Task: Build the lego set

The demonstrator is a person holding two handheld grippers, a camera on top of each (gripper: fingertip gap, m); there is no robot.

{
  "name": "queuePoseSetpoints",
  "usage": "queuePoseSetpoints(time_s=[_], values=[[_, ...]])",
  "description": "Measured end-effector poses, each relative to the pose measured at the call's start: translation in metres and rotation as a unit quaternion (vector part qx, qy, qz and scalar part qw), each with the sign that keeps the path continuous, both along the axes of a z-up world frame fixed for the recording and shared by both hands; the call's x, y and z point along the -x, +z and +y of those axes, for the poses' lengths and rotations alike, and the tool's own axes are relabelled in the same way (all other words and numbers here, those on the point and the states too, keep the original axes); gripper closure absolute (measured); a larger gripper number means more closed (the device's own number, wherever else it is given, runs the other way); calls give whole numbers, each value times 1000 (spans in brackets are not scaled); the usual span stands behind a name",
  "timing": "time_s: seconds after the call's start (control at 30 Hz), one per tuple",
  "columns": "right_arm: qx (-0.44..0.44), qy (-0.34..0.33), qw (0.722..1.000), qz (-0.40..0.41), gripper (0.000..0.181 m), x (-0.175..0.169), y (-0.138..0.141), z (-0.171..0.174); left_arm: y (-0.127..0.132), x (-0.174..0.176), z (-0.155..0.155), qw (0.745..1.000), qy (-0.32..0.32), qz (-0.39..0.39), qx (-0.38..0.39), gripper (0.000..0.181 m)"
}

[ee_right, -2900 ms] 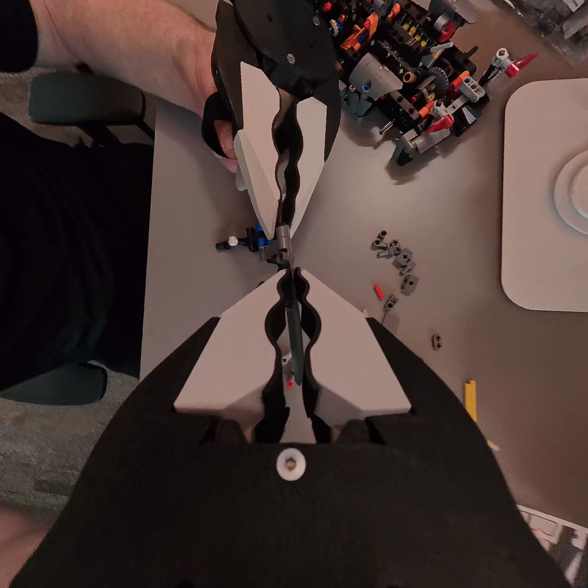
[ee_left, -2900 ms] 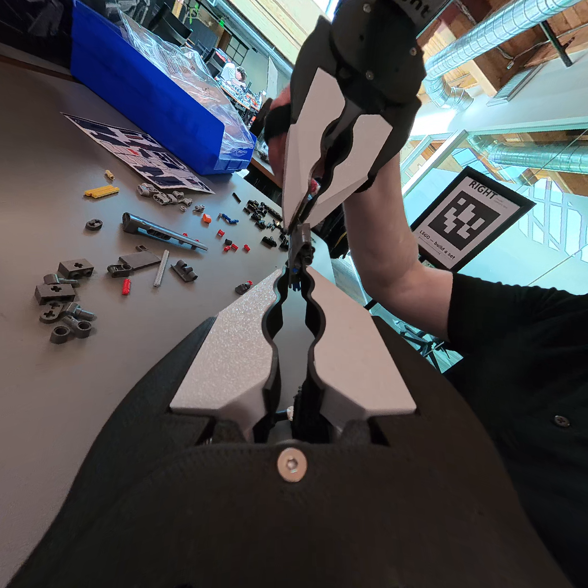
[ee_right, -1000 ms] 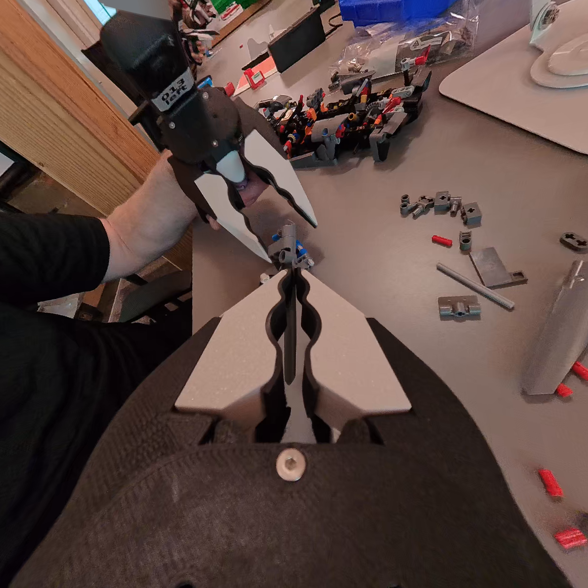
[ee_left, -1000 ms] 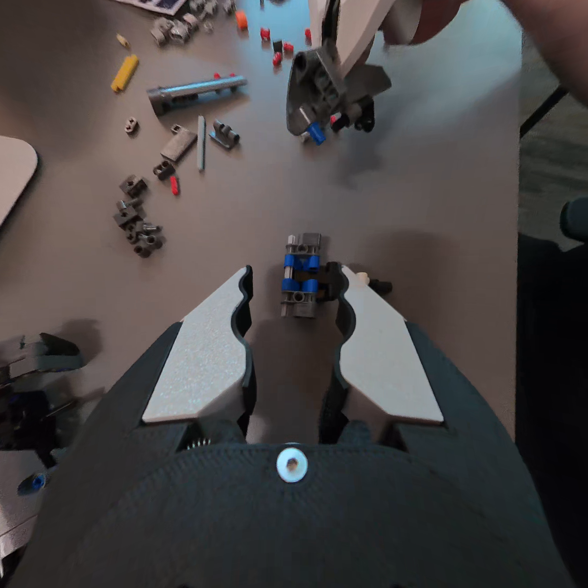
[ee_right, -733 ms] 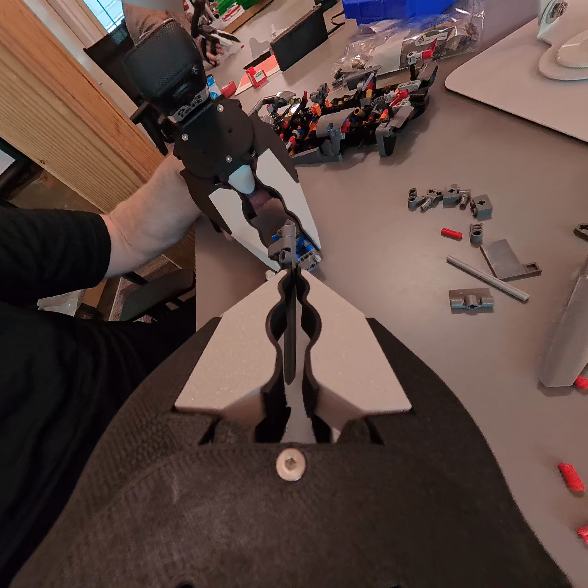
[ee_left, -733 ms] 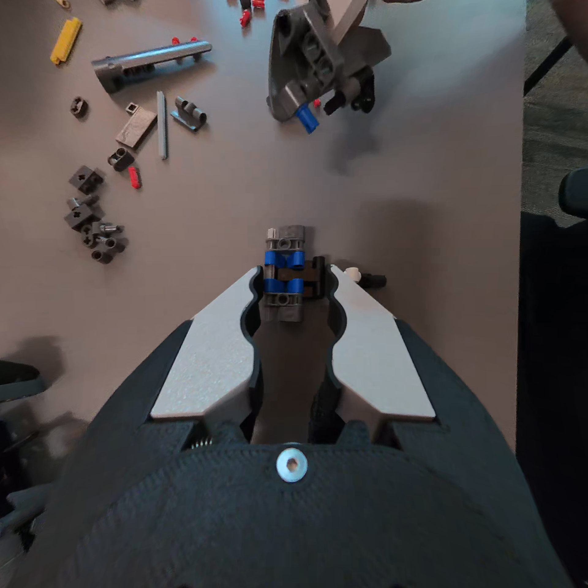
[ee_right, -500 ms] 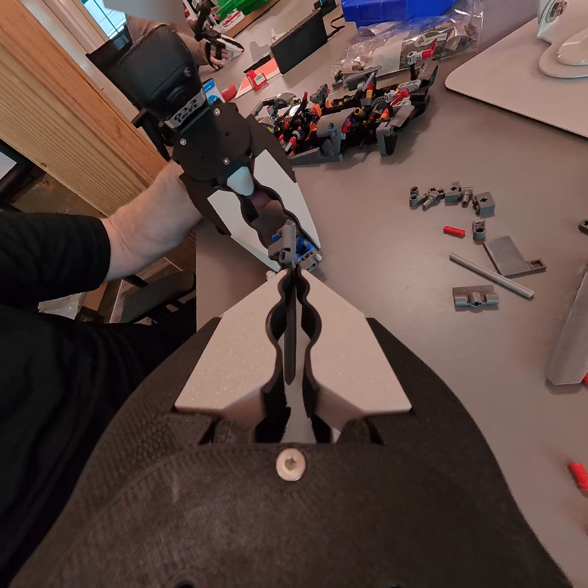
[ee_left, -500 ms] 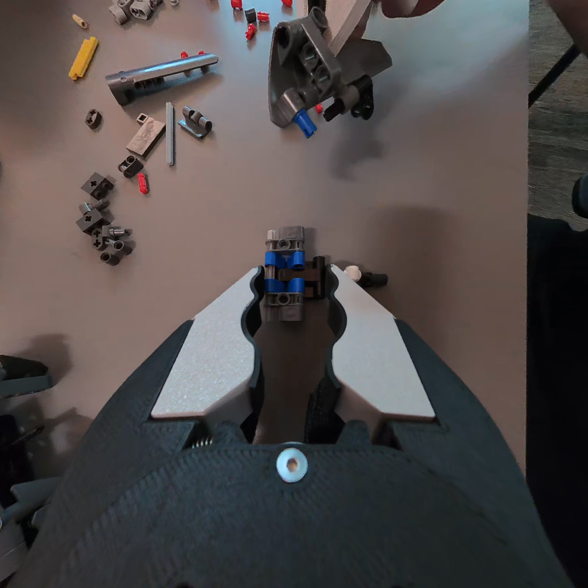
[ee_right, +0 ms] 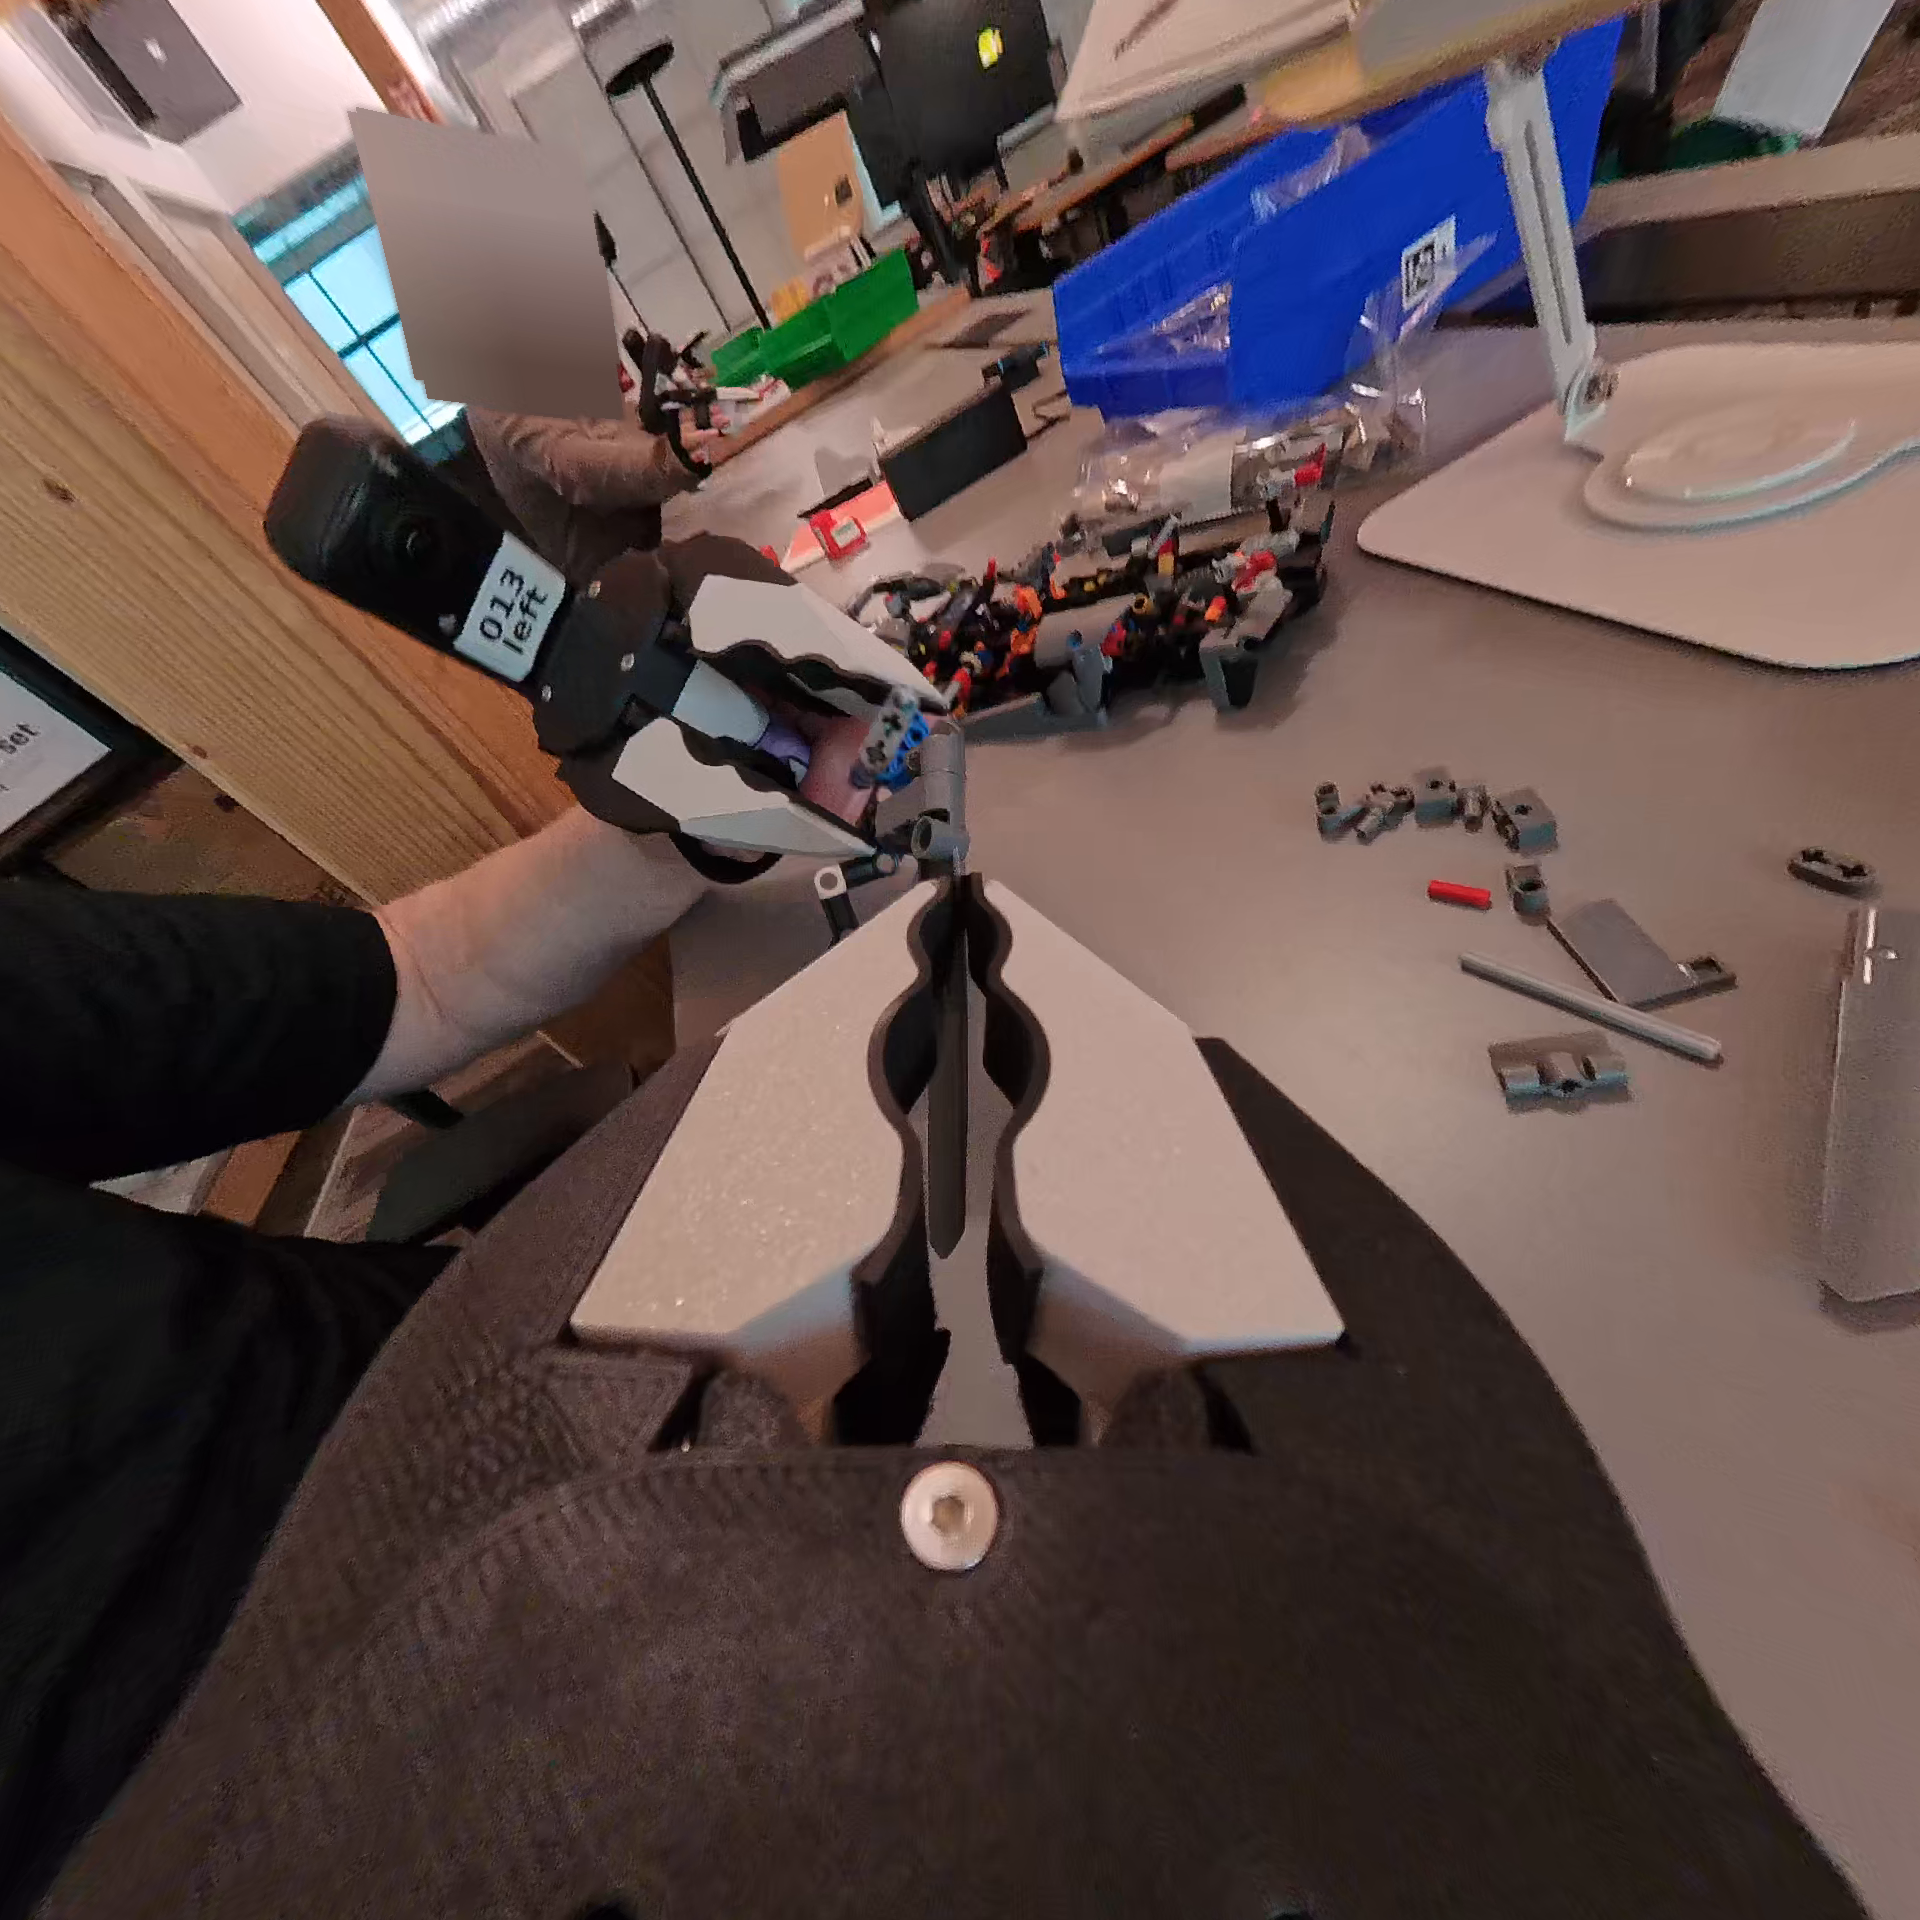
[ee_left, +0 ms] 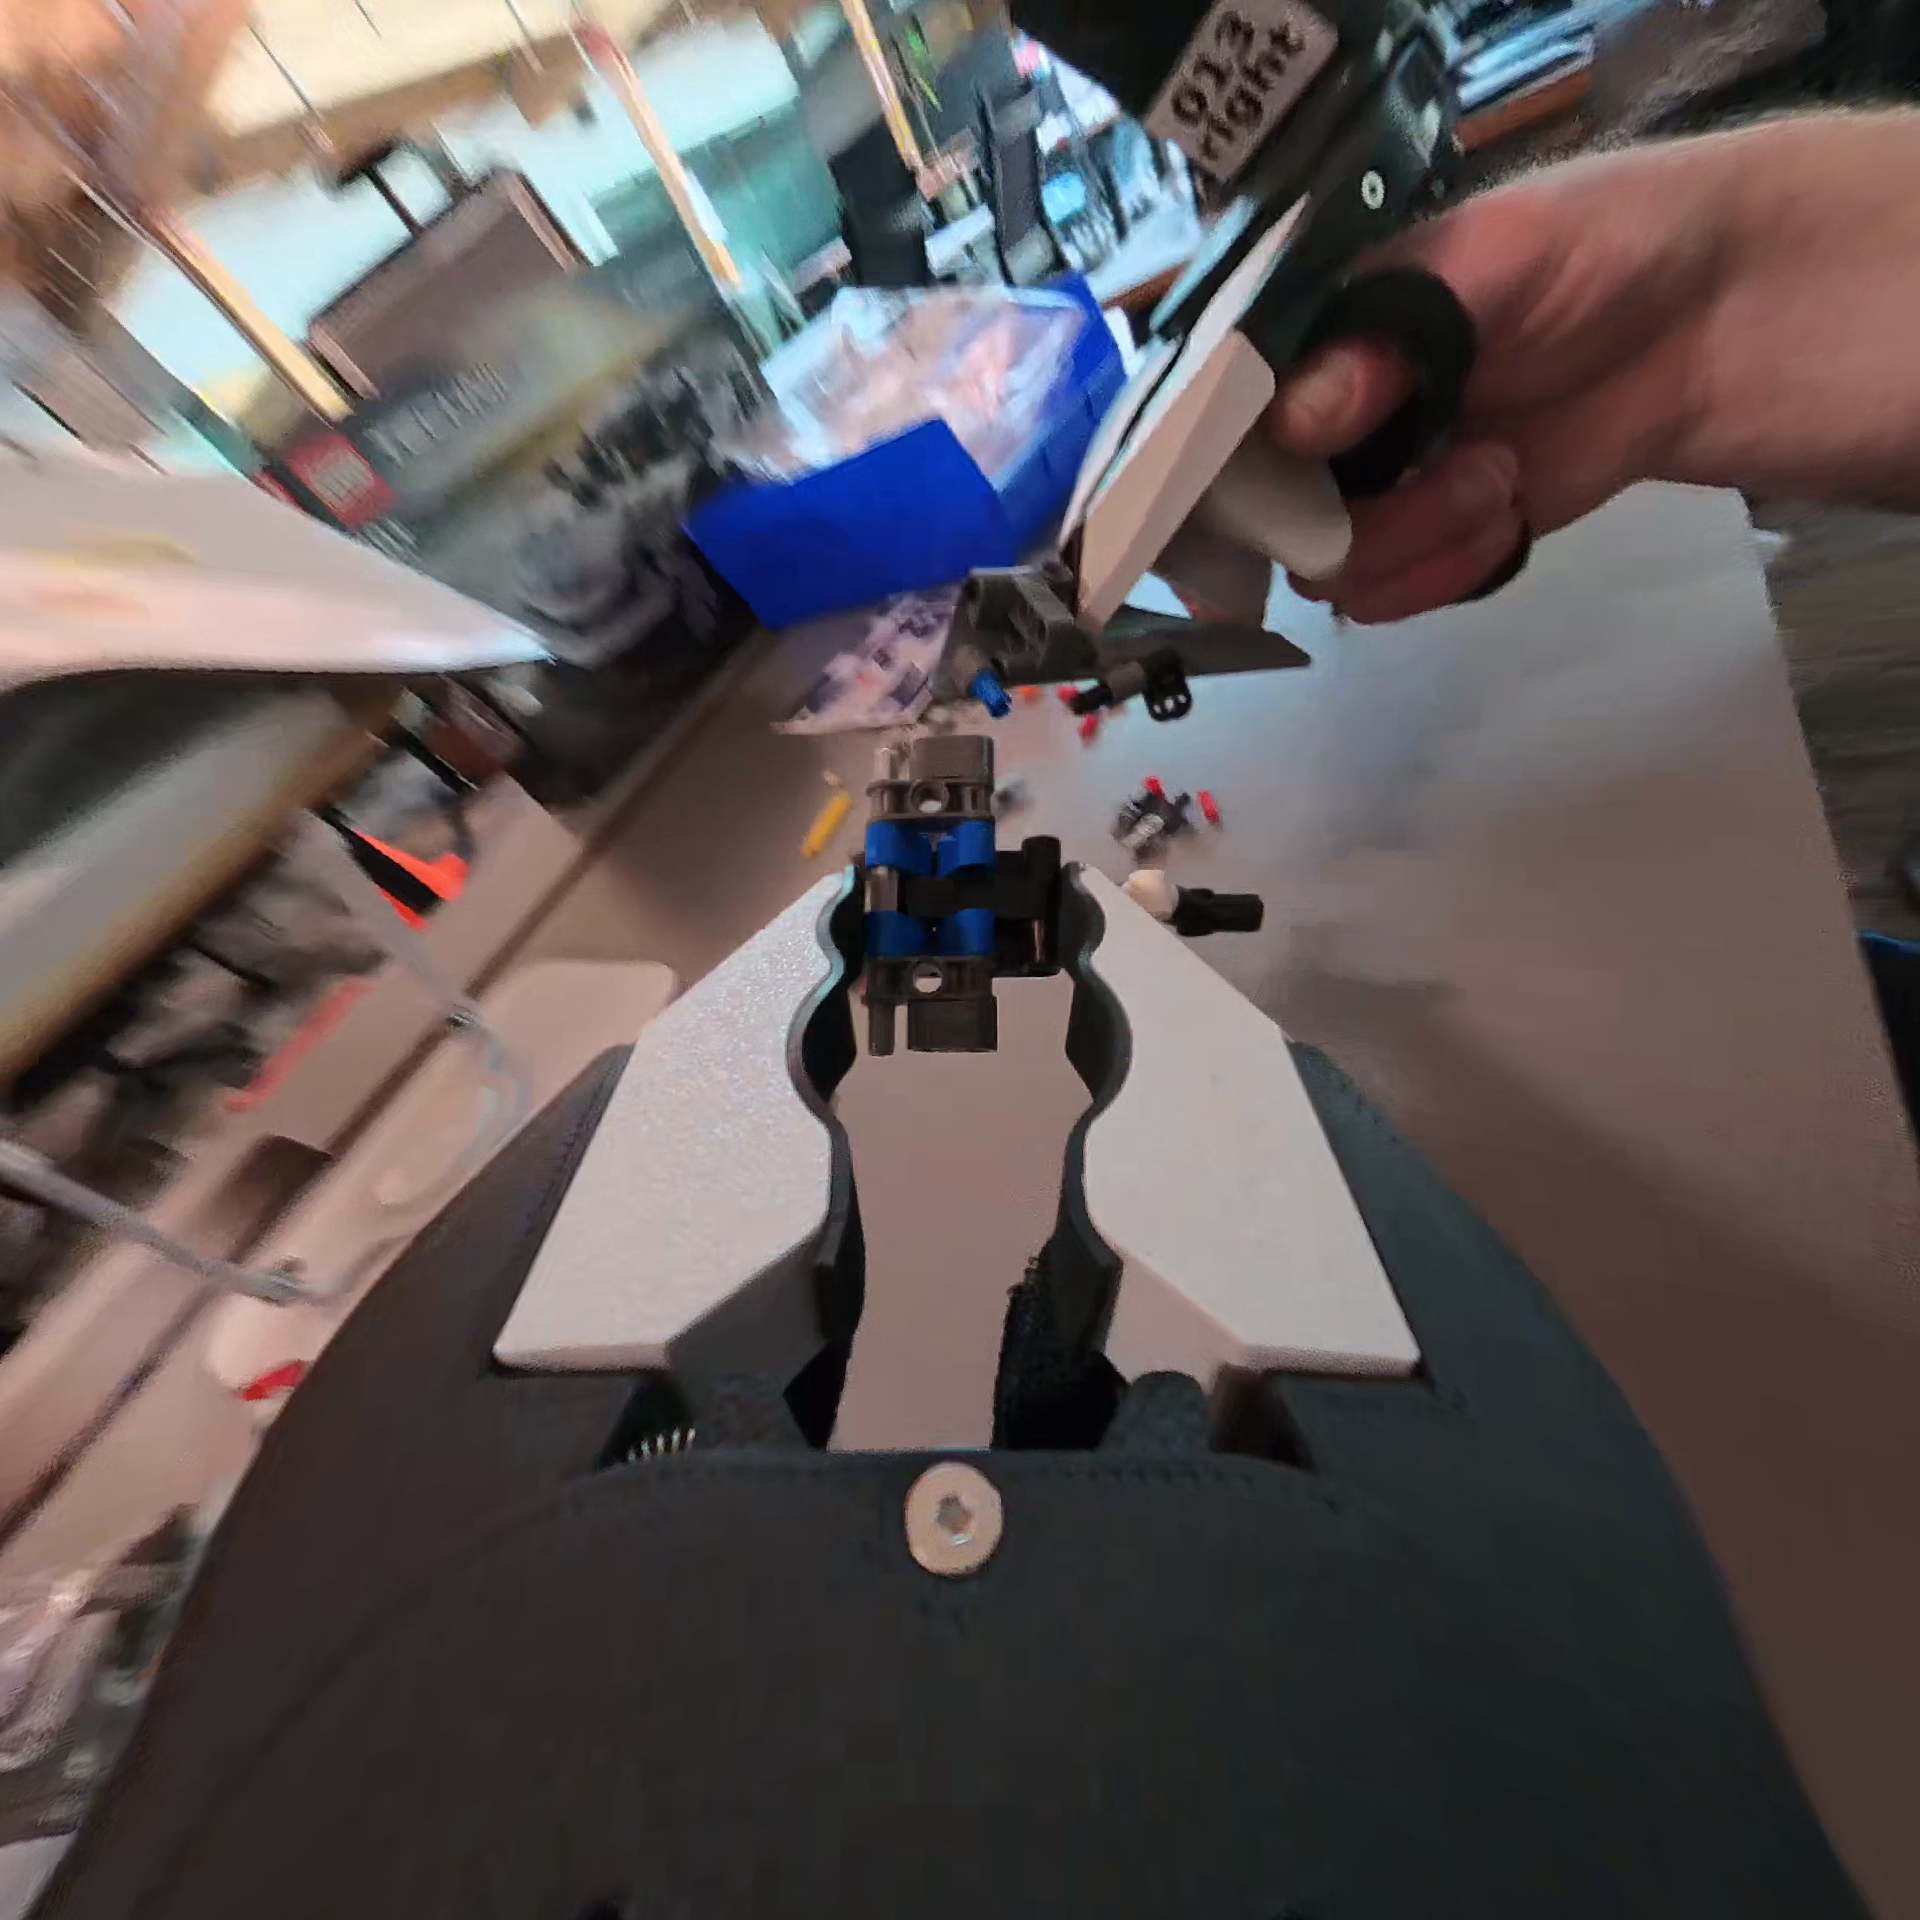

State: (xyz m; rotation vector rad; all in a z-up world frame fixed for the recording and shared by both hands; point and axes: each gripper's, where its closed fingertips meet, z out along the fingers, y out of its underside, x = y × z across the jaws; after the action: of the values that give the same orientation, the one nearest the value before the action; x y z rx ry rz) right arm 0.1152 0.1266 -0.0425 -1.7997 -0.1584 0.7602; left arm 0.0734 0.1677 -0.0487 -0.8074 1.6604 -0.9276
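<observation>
Small blue-and-grey lego subassembly sits pinched between the tips of the left gripper, lifted clear of the grey table; a black pin with a white tip sticks out past the right-hand finger. Left fingers are only partly closed, stopped by the block's width.

Right gripper is squeezed nearly flat on a thin dark grey panel piece running down the slot between its fingers, with small grey and black connectors at the front end (seen from the left wrist camera it's a wedge-shaped panel with a blue pin, held above the table). The two held parts are close together in the air, touching or not I can't tell.

On the table: loose grey bricks, a red pin, a thin grey axle, a flat grey plate, a long grey panel at the right edge. Farther back a big half-built multicolour model, a blue bin with clear plastic bags, and a white stand base. Left wrist background is motion-blurred.
</observation>
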Motion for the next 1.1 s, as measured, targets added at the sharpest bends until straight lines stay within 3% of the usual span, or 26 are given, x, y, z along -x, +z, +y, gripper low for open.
queuePoseSetpoints(time_s=[0.2,0.33,0.67,0.83,1.1], values=[[-45,-15,999,4,181,13,24,-3,34,14,-10,984,35,-123,-127,147],[-73,-21,997,6,181,23,39,-5,51,22,-16,968,52,-182,-165,147],[-143,-20,989,-24,181,45,68,-15,79,40,-43,910,73,-264,-310,147],[-168,-12,985,-36,181,54,75,-20,88,46,-50,894,78,-284,-338,147],[-176,-14,984,-36,181,55,76,-19,88,50,-44,899,82,-286,-321,147]])
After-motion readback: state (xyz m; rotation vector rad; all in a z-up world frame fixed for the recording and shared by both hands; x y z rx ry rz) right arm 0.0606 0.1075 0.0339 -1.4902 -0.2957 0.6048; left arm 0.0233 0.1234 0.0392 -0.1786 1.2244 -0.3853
